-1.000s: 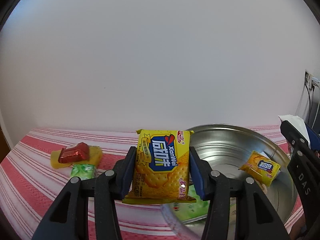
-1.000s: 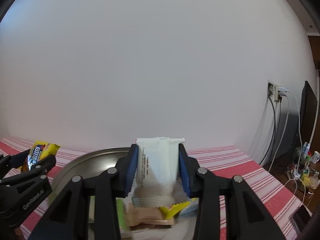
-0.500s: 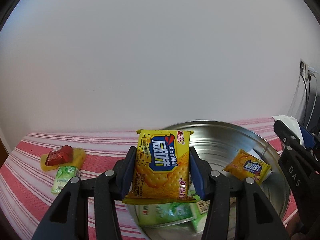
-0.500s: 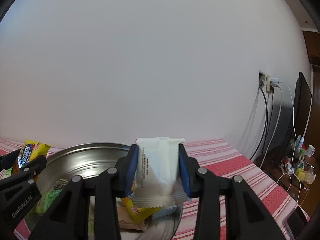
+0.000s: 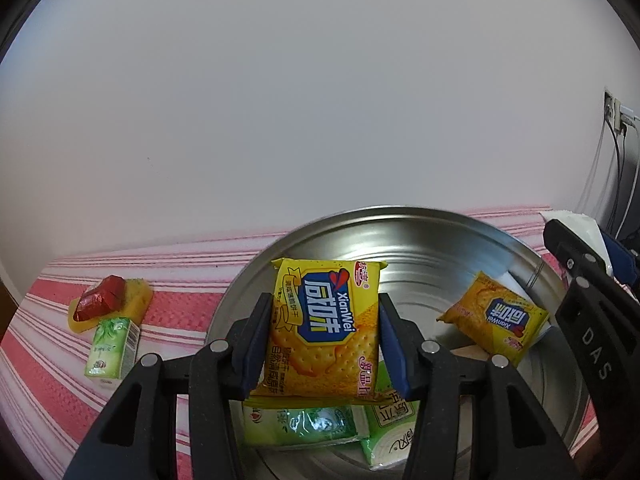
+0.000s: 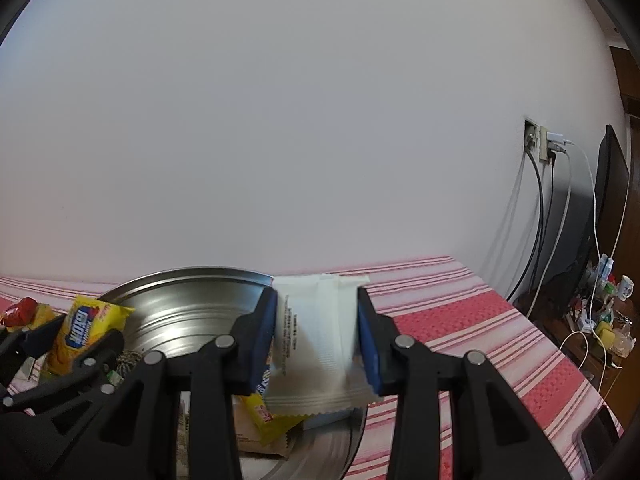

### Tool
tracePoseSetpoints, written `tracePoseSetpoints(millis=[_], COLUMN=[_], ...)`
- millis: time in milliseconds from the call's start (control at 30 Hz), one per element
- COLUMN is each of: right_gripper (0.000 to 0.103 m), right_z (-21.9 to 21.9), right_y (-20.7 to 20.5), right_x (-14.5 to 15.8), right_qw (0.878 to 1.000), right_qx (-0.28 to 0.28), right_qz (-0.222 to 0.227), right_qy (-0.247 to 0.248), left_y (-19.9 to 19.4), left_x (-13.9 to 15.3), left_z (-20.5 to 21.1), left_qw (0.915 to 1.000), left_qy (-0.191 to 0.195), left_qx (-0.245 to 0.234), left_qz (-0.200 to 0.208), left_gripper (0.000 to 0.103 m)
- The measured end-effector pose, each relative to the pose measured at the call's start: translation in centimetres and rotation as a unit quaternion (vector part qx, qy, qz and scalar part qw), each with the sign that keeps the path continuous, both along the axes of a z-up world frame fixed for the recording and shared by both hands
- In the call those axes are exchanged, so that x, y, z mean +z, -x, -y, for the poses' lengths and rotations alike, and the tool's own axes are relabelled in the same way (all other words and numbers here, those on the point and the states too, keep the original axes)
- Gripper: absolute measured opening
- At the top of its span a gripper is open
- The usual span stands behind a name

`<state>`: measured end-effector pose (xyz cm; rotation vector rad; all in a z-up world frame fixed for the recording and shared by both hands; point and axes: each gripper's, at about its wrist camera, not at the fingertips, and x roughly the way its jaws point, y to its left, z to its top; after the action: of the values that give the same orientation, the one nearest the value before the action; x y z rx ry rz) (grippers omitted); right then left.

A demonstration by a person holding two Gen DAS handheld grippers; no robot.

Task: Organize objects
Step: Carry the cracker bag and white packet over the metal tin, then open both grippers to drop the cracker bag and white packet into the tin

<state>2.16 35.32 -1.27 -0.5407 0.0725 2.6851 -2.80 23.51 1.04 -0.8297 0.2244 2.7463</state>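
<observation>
My left gripper [image 5: 322,340] is shut on a yellow cracker packet [image 5: 324,328] and holds it over the near side of a round metal basin [image 5: 400,220]. My right gripper [image 6: 316,340] is shut on a white sachet [image 6: 320,344] over the basin's right rim [image 6: 192,272]. The basin holds a second yellow cracker packet [image 5: 496,320] and green packets [image 5: 304,424]. The left gripper with its packet [image 6: 86,328] shows at the left of the right wrist view. The right gripper's black finger [image 5: 588,312] shows at the right edge of the left wrist view.
On the red-striped cloth [image 5: 180,304], left of the basin, lie a red foil candy [image 5: 100,302] on a yellow piece [image 5: 138,300] and a small green carton [image 5: 112,346]. A white wall stands behind. Cables, a socket [image 6: 538,144] and a cluttered surface [image 6: 600,312] are at the right.
My left gripper has moved right and forward with the cracker packet, from beside the basin to over it. My right gripper has shifted right with the sachet, toward the basin's right rim.
</observation>
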Motion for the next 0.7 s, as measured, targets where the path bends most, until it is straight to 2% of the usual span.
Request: tracePoseSetpoints(millis=[200,700], right_gripper=[0.039,0.039], right_z=[-2.3,-2.5], right_y=[0.2,-0.4], right_x=[-0.4,-1.1], right_qw=[1.000,0.999], right_qx=[0.003,0.010], right_qz=[0.010,0.019], right_qy=[0.014,0.027], left_y=[0.1,0.9], left_x=[0.1,-0.2], left_z=[-0.2,-0.8], left_qw=[1.0000,0.9998], left_qy=[0.001,0.015], left_qx=[-0.001,0.007], left_qz=[0.006,0.013], left_gripper=[0.053,0.053])
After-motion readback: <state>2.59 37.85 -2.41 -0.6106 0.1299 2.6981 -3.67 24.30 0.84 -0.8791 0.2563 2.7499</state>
